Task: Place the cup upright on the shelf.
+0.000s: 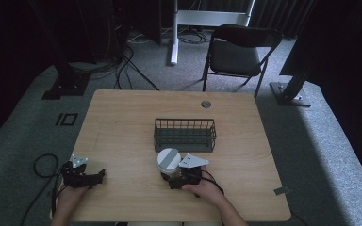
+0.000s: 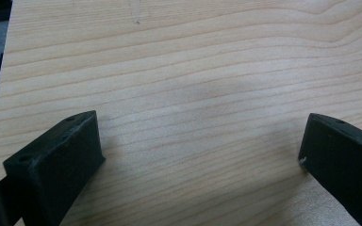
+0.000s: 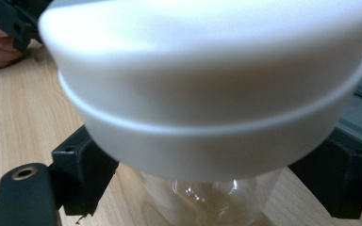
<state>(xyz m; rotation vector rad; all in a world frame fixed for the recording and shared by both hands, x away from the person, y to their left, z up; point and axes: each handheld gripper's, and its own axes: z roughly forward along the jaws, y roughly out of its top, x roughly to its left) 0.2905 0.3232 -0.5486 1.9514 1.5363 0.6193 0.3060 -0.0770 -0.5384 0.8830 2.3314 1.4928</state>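
White-lidded jar (image 1: 168,161) — clamped in right gripper (image 1: 169,178) beside basket (image 1: 185,134).

We are in a lab or recording studio: dark curtains (image 1: 273,12) hang behind, black rig stands (image 1: 68,77) flank the wooden surface (image 1: 122,122), cables (image 1: 127,66) run over grey carpet (image 1: 320,141), and a folding chair (image 1: 238,52) waits.

The wire basket (image 1: 185,134) sits on the worktop (image 1: 122,122) near its middle. The lidded jar (image 1: 168,161) stands just in front of the basket, with the right tool (image 1: 169,176) at its near side. The left tool (image 1: 99,175) lies well left of the basket, at the worktop's near left edge. A folding chair (image 1: 238,49) stands on the floor behind the basket.
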